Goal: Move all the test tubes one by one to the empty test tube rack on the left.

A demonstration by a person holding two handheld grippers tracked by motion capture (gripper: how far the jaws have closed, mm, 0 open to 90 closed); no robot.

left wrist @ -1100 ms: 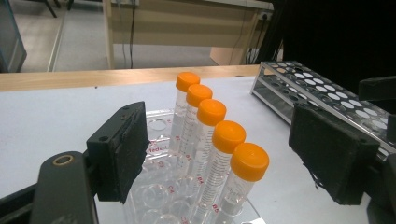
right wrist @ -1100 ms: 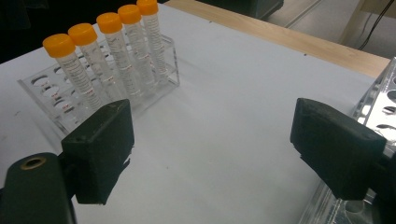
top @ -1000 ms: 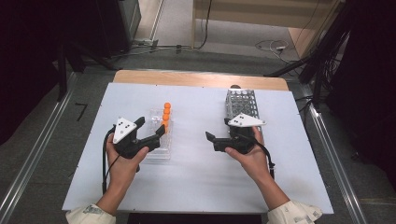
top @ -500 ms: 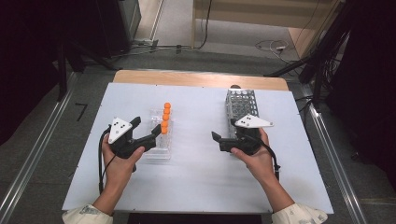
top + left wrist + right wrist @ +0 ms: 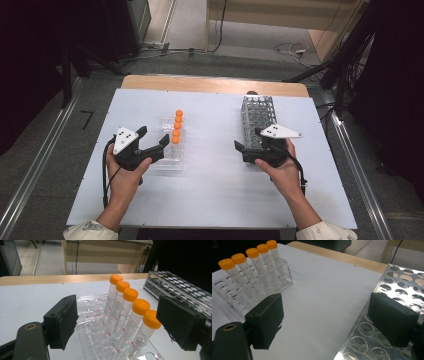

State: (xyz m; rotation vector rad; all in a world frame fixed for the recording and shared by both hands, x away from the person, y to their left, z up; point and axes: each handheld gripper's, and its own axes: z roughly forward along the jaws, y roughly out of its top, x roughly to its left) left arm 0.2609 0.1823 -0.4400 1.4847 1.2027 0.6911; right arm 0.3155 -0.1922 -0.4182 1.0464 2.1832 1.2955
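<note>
Several clear tubes with orange caps (image 5: pixel 176 126) (image 5: pixel 130 312) (image 5: pixel 249 270) stand in one row in a clear plastic rack (image 5: pixel 169 160) (image 5: pixel 95 315) (image 5: pixel 227 292) left of the table's middle. My left gripper (image 5: pixel 154 136) (image 5: pixel 117 301) is open just left of that rack, its jaws level with the nearest tubes and touching none. A perforated metal rack (image 5: pixel 259 117) (image 5: pixel 180 287) (image 5: pixel 402 282) stands on the right with no tubes in it. My right gripper (image 5: pixel 248 139) (image 5: pixel 325 300) is open at its near end, one jaw above the rack's holes and the other above the table.
The white tabletop (image 5: pixel 215 175) lies between the two racks, with a wooden strip (image 5: pixel 210 85) along its far edge. Metal rails (image 5: pixel 350 155) run down both sides. Cables (image 5: pixel 295 50) lie on the floor beyond the table.
My right gripper has shifted slightly right, closer to the metal rack. The left gripper has stayed by the clear rack.
</note>
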